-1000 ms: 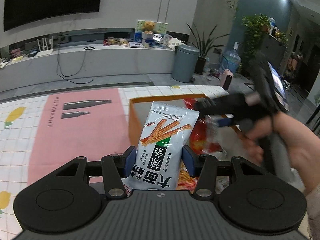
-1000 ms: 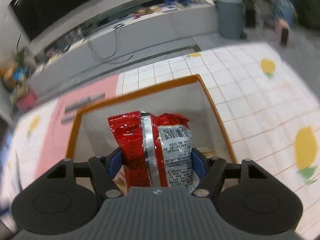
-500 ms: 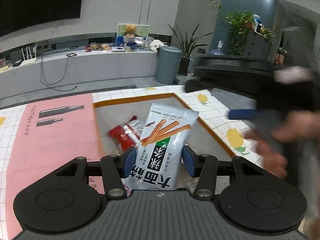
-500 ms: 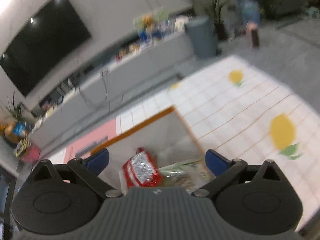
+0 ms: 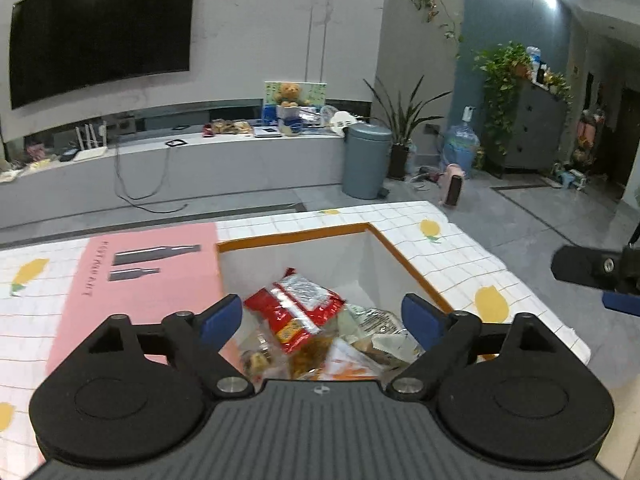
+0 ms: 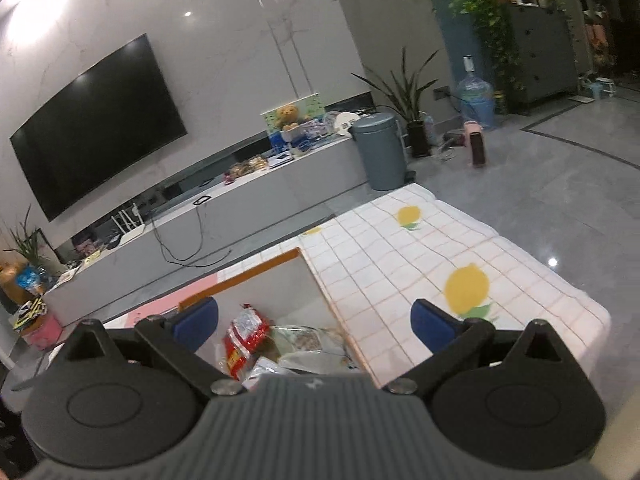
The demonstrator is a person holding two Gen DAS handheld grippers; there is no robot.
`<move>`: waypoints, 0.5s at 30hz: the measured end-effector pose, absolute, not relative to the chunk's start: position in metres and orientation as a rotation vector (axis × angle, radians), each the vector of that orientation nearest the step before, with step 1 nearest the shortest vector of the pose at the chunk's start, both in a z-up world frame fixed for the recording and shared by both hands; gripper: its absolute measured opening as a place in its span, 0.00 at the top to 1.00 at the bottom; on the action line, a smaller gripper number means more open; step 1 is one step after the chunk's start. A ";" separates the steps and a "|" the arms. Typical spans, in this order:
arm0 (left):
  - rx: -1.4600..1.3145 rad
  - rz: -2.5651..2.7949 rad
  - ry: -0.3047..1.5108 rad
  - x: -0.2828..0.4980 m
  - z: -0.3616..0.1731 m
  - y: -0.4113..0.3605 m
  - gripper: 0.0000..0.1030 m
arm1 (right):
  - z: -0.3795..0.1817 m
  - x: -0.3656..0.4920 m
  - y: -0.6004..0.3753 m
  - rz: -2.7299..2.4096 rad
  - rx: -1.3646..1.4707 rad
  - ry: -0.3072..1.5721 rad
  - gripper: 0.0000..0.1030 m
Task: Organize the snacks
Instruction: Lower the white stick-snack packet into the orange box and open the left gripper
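Left wrist view: left gripper (image 5: 322, 316) over the orange-rimmed box (image 5: 294, 237), jaws opening, blue pads wide apart, nothing between them. Below, in the box, a heap of snack packets; red packet (image 5: 294, 312) lies uppermost, tilted, silver back panel showing. Paler packets (image 5: 376, 334) beside it, labels too blurred to read. Pink mat (image 5: 144, 284) touches the box's left side. Lemon-print tablecloth (image 5: 448, 256) under all.

Right wrist view: right gripper (image 6: 314, 326) also spread wide and empty, above the box's right edge. Same red packet (image 6: 244, 340) inside the box. In the left view, the right gripper shows well apart from the box, beyond the table edge.
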State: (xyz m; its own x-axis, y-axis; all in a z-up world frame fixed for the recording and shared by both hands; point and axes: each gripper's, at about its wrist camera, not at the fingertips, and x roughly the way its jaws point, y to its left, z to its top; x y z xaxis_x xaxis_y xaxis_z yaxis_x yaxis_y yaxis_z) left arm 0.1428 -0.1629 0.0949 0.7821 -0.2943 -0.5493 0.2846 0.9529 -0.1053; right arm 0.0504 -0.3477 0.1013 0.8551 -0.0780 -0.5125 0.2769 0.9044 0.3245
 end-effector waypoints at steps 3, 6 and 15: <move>-0.011 -0.284 0.575 0.128 0.105 -0.155 0.00 | 0.099 0.034 -0.341 -0.223 0.364 0.514 0.03; -0.026 -0.264 0.560 0.109 0.111 -0.145 0.00 | 0.090 0.022 -0.329 -0.251 0.298 0.532 0.03; -0.014 -0.187 0.576 0.063 0.109 -0.121 0.00 | 0.046 0.003 -0.271 -0.264 0.185 0.625 0.03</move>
